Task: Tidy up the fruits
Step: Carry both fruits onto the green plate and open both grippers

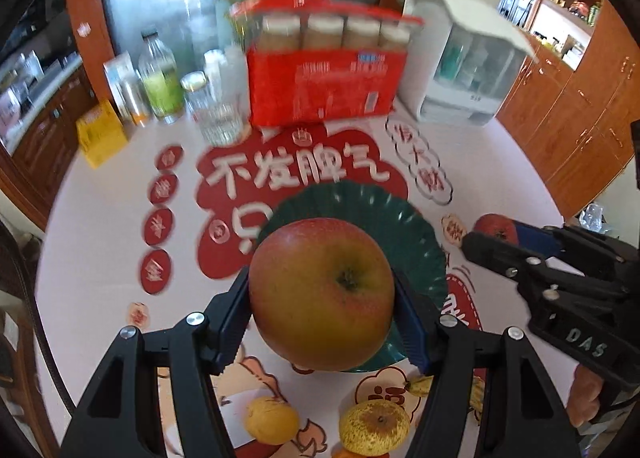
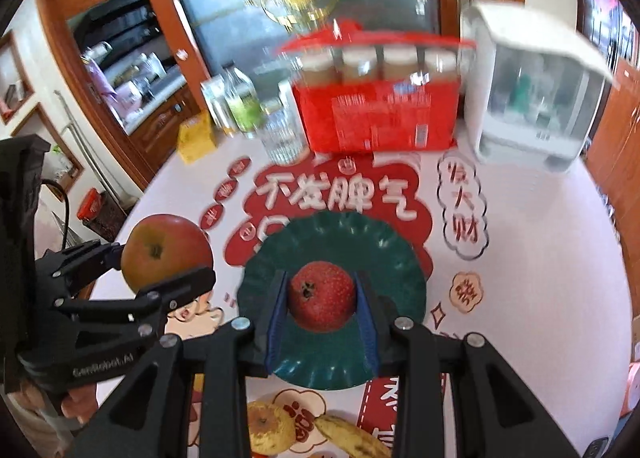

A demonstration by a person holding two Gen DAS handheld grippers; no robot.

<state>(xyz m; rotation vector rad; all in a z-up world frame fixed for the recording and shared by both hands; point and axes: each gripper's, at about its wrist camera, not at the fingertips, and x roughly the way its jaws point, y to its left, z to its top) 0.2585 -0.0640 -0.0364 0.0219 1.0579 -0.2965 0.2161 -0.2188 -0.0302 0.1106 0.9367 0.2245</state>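
Note:
My left gripper is shut on a large red-and-yellow apple, held in the air over the near edge of a dark green fluted plate. My right gripper is shut on a small red speckled fruit, above the green plate. The right wrist view shows the left gripper with its apple to the left of the plate. In the left wrist view the right gripper with the small red fruit is to the plate's right.
Yellow citrus fruits and a banana lie on the near table. At the back stand a red carton of jars, a white cabinet, a glass, bottles and a yellow box.

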